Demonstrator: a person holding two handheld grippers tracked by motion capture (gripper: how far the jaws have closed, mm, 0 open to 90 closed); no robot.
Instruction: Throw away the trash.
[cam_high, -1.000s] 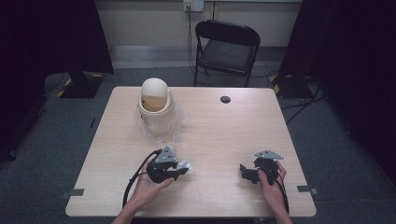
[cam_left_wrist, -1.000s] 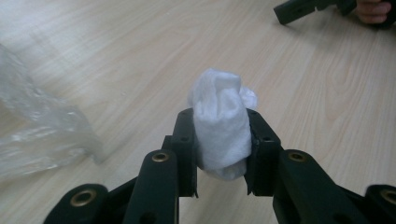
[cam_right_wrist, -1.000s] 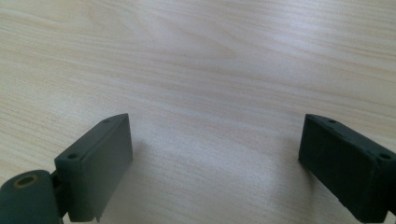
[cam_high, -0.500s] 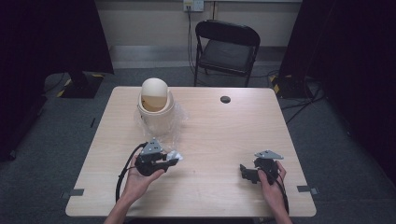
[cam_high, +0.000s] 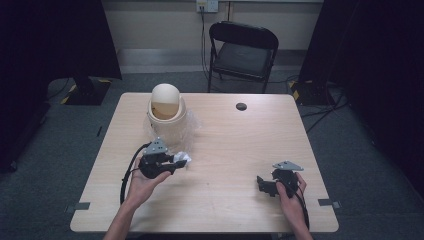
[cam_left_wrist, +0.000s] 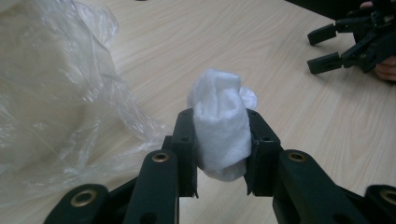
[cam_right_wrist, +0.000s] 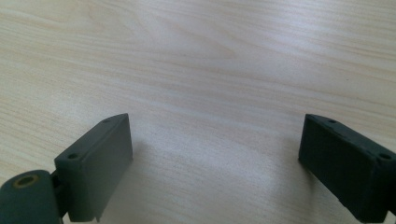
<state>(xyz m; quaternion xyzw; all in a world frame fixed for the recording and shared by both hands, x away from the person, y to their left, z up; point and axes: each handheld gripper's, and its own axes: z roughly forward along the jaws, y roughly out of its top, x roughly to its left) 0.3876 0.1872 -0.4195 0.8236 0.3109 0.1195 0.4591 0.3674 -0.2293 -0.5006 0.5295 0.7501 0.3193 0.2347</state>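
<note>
A crumpled white tissue wad (cam_left_wrist: 220, 126) is clamped between the two black jaws of my left gripper (cam_left_wrist: 219, 149), lifted just off the wooden table. From above, the left gripper (cam_high: 176, 162) holds the white wad (cam_high: 183, 160) in front of a cream swing-lid bin (cam_high: 166, 111) lined with a clear plastic bag (cam_left_wrist: 51, 88). My right gripper (cam_high: 260, 184) rests low over the table at the front right, its jaws spread wide with bare wood between them (cam_right_wrist: 215, 158).
A small black disc (cam_high: 241, 106) lies near the table's far edge (cam_high: 210, 95). A black folding chair (cam_high: 243, 52) stands behind the table. The loose plastic bag spreads onto the tabletop around the bin's base.
My left gripper has carried the tissue wad up and toward the bin, away from the front edge. The right gripper has stayed where it was.
</note>
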